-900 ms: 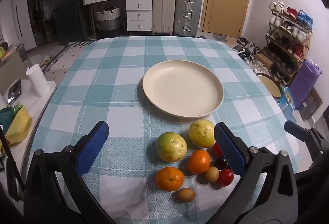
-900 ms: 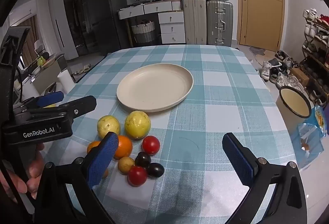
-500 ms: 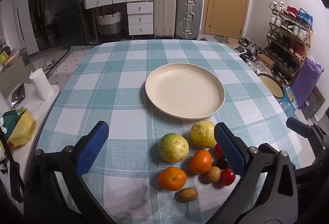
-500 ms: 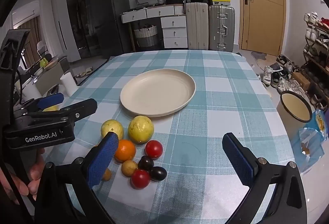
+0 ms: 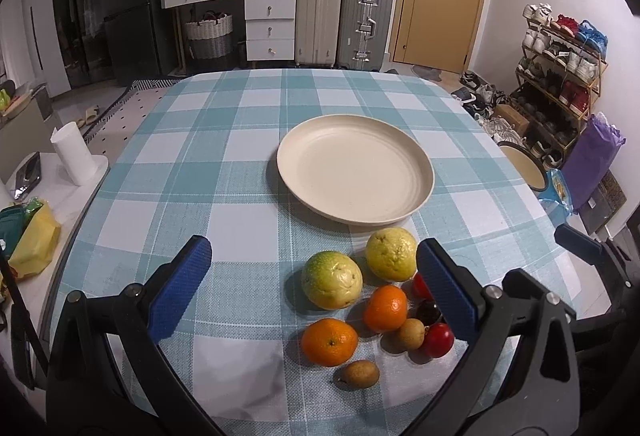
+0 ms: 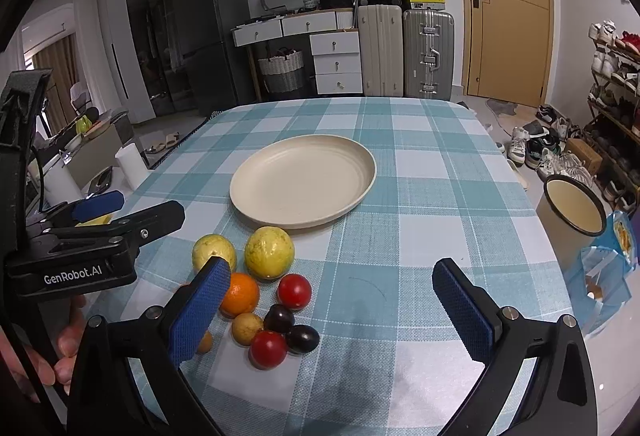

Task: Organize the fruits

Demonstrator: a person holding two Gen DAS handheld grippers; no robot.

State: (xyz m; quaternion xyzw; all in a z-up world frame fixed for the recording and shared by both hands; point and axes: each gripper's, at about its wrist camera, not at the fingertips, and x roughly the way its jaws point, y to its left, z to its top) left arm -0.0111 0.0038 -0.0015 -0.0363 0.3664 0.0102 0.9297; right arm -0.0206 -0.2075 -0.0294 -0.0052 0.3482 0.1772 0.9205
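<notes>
A cream plate point(image 5: 356, 172) point(image 6: 304, 184) lies empty mid-table. In front of it is a cluster of fruit: two yellow-green guavas point(image 5: 332, 279) point(image 5: 391, 254), two oranges point(image 5: 329, 342) point(image 5: 386, 307), red tomatoes point(image 6: 295, 291) point(image 6: 268, 349), dark plums point(image 6: 303, 339), and small brown fruits point(image 5: 358, 373). My left gripper point(image 5: 314, 292) is open and empty, hovering above the cluster. My right gripper point(image 6: 332, 312) is open and empty, to the right of the fruit. The left gripper's body point(image 6: 92, 248) shows in the right wrist view.
The table has a teal checked cloth point(image 5: 200, 172). A side table on the left holds a paper roll point(image 5: 74, 156) and yellow bag point(image 5: 34, 236). A round stool point(image 6: 576, 204) and snack bag point(image 6: 608, 268) stand off the right edge. Suitcases and drawers stand behind.
Both grippers have risen and pulled back slightly; the plate and fruit sit lower in both views. Nothing was grasped or moved.
</notes>
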